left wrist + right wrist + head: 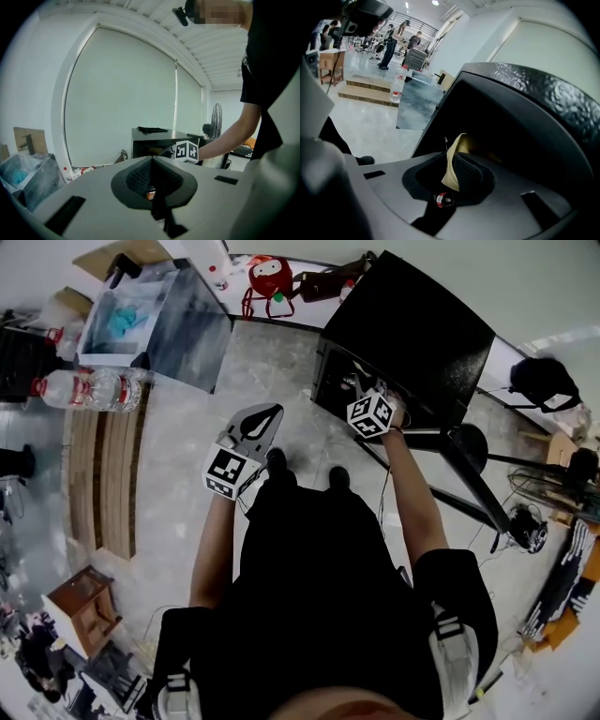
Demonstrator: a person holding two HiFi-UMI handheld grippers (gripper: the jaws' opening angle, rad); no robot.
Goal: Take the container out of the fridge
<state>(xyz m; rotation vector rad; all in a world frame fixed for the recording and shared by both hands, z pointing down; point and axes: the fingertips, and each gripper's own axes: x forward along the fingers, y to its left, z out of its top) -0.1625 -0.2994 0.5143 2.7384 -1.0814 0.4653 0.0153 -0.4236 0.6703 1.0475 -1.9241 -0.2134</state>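
Observation:
A small black fridge [412,324] stands on the floor ahead of the person, its dark inside open toward them. My right gripper [361,390] reaches into the opening. In the right gripper view its jaws [452,164] are shut on a thin pale-yellow edge of the container [461,140]; the rest of it is lost in the dark fridge interior [520,140]. My left gripper [270,414] hangs in the air left of the fridge, shut and empty. The left gripper view shows its closed jaws [151,161] pointing at the fridge [154,140] and the right gripper's marker cube [186,151].
A clear plastic bin [155,310] and water bottles [89,388] sit at the left, beside low wooden steps [103,474]. A red bag [270,276] lies behind the fridge. A black stool [469,442] and a fan [544,488] stand at the right.

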